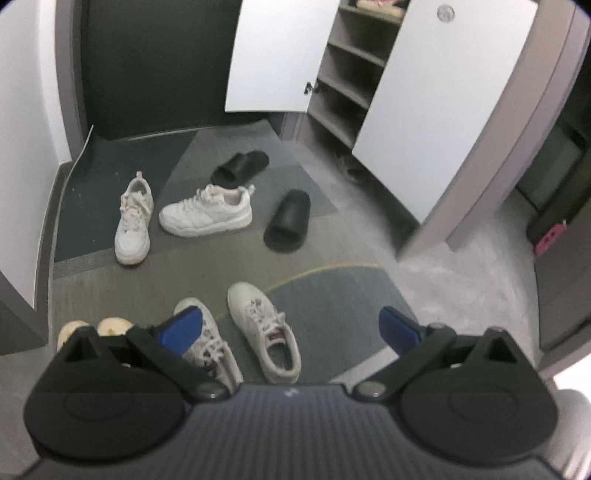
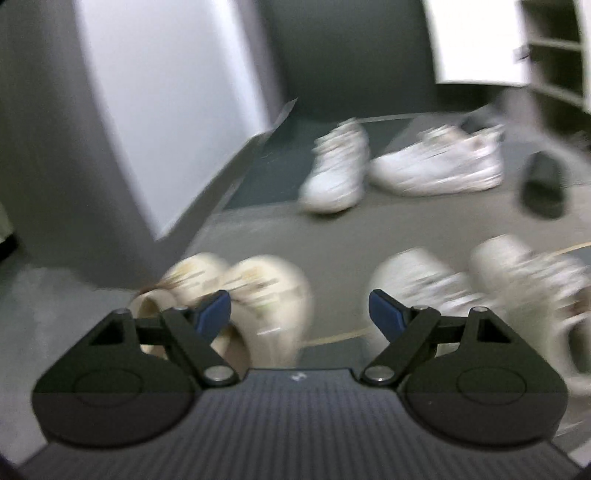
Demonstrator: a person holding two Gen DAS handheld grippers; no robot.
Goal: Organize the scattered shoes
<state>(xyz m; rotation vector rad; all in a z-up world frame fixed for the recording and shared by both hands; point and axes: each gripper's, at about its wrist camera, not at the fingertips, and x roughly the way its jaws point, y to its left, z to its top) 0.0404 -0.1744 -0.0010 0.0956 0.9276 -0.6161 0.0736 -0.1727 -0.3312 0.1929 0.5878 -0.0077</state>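
Observation:
In the left wrist view my left gripper (image 1: 291, 325) is open and holds nothing. It hangs over a pair of off-white laced sneakers (image 1: 266, 328) on the carpet. Two cream slippers (image 1: 92, 328) peek out at its left. Farther off lie two white sneakers (image 1: 135, 218), one of them on its side (image 1: 208, 210), and two black slides (image 1: 290, 221). The right wrist view is blurred. My right gripper (image 2: 299, 310) is open and empty above the floor, with the cream slippers (image 2: 258, 291) just beyond its left finger and the off-white sneakers (image 2: 424, 280) at its right.
An open shoe cabinet (image 1: 343, 85) with grey shelves stands at the back right, its white doors swung wide. A pale shoe (image 1: 380, 5) sits on a top shelf. A dark doormat (image 1: 122, 166) lies before a dark door. A white wall corner (image 2: 166, 110) rises at the left.

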